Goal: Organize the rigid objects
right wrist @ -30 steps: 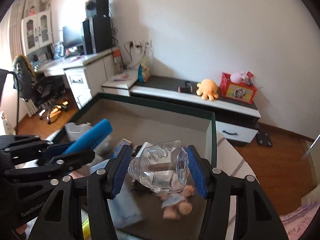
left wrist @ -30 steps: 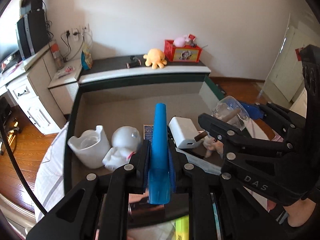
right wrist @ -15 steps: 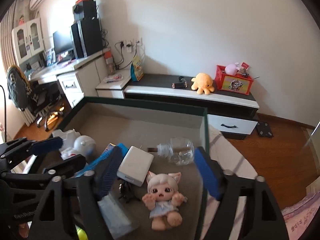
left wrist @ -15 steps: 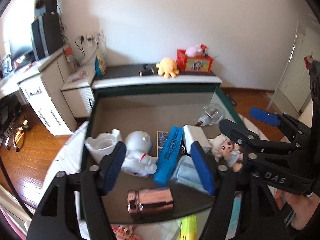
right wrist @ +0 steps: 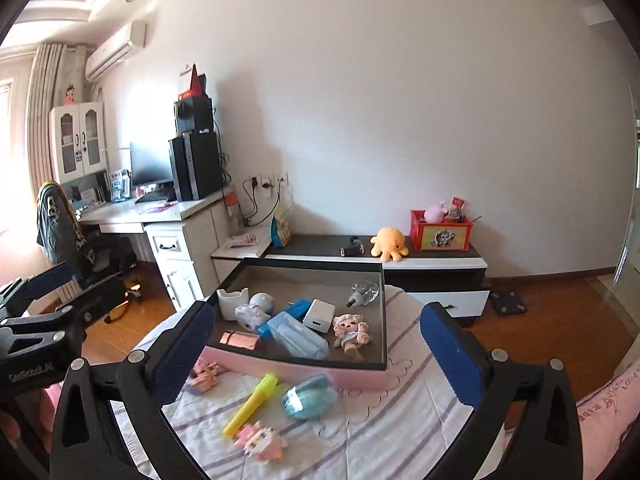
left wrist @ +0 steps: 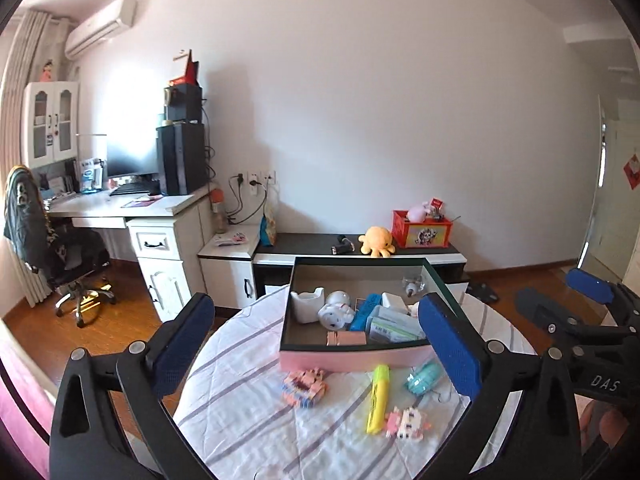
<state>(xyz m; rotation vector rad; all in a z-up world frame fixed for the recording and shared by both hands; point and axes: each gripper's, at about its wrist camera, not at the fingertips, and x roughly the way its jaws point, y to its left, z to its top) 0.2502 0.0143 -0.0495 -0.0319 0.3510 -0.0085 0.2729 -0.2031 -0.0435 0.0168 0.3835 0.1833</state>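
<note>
Through the left wrist camera, the left tongs (left wrist: 318, 340) are opening, their blue pads spread wide with nothing gripped between them; they frame a pink-sided box (left wrist: 352, 358) that sits on a striped bedsheet (left wrist: 248, 400). Inside the box lie a white cup (left wrist: 307, 305), a white astronaut figure (left wrist: 336, 314), a blue case (left wrist: 365, 312), a copper-coloured tube (left wrist: 346, 337) and a clear packet (left wrist: 394, 326). On the sheet in front of the box rest a pixel-block toy (left wrist: 304, 387), a yellow highlighter (left wrist: 378, 398), a teal round item (left wrist: 423, 376) and a pink-and-white block figure (left wrist: 406, 424). The right tongs (left wrist: 560, 300) show at the right edge, apart from everything. Through the right wrist camera, the right tongs (right wrist: 316, 344) are likewise opening and empty, spread around the near side of the box (right wrist: 352, 376). In it the cup (right wrist: 232, 302), astronaut (right wrist: 254, 312), blue case (right wrist: 298, 307), a white charger block (right wrist: 319, 312), a small doll (right wrist: 352, 334), a clear bottle (right wrist: 364, 292), the copper tube (right wrist: 239, 339) and the packet (right wrist: 298, 338) are visible. Before the box lie the highlighter (right wrist: 252, 404), the teal item (right wrist: 310, 396), the block figure (right wrist: 262, 440) and the pixel-block toy (right wrist: 204, 376), partly behind the left pad. The left tongs (right wrist: 48, 300) appear at the left edge, holding nothing.
</note>
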